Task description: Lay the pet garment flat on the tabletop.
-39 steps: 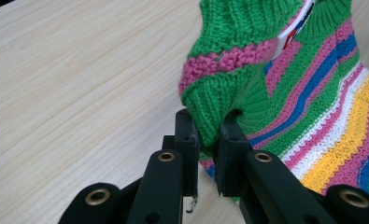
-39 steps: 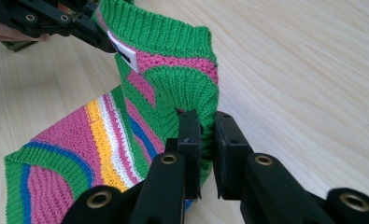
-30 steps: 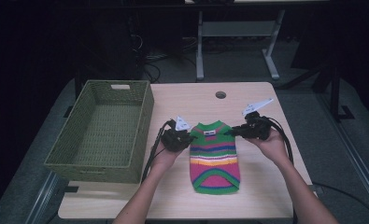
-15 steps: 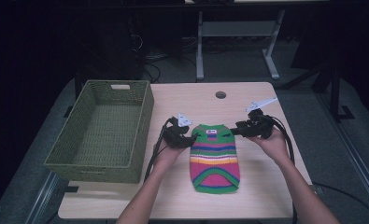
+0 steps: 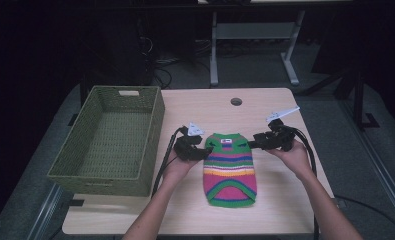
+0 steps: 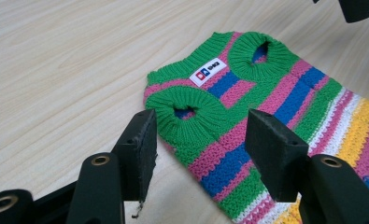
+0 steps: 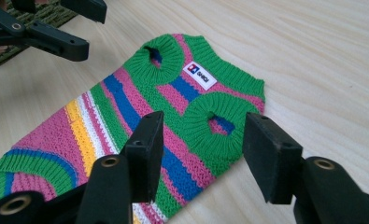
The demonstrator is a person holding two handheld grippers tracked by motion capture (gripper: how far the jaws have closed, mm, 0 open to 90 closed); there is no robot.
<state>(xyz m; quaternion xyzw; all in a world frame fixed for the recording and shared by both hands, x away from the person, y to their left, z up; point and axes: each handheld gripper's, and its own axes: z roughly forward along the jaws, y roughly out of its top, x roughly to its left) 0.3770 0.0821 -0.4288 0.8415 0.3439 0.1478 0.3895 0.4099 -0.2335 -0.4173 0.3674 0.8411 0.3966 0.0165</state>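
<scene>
High view: light wood table (image 5: 265, 107) with rounded corners and a small round grommet hole (image 5: 236, 101) near the far edge, grey floor around it, room dark behind, legs of a pale metal frame (image 5: 252, 37) and loose cables (image 5: 172, 62) on the floor beyond. Green woven basket (image 5: 112, 142) sits on the table's left part, overhanging the left edge a bit. Striped knit sweater (image 5: 230, 167) lies flat mid-table, neck end away from the person, green hem toward them, just right of the basket but apart from it. Left gripper (image 5: 201, 151) at the sweater's left shoulder, right gripper (image 5: 257, 143) at its right shoulder, both held low over the tabletop, black cables trailing back along the forearms. Both sets of jaws have just been opening and now stand spread. Left gripper view: jaws apart, a green armhole cuff (image 6: 187, 109) lies between them on the wood, pads not pressing it. Right gripper view: same, jaws wide around the other green cuff (image 7: 215, 122), cloth lying loose, white label (image 7: 199, 74) at the neck, wood grain plain all around.
</scene>
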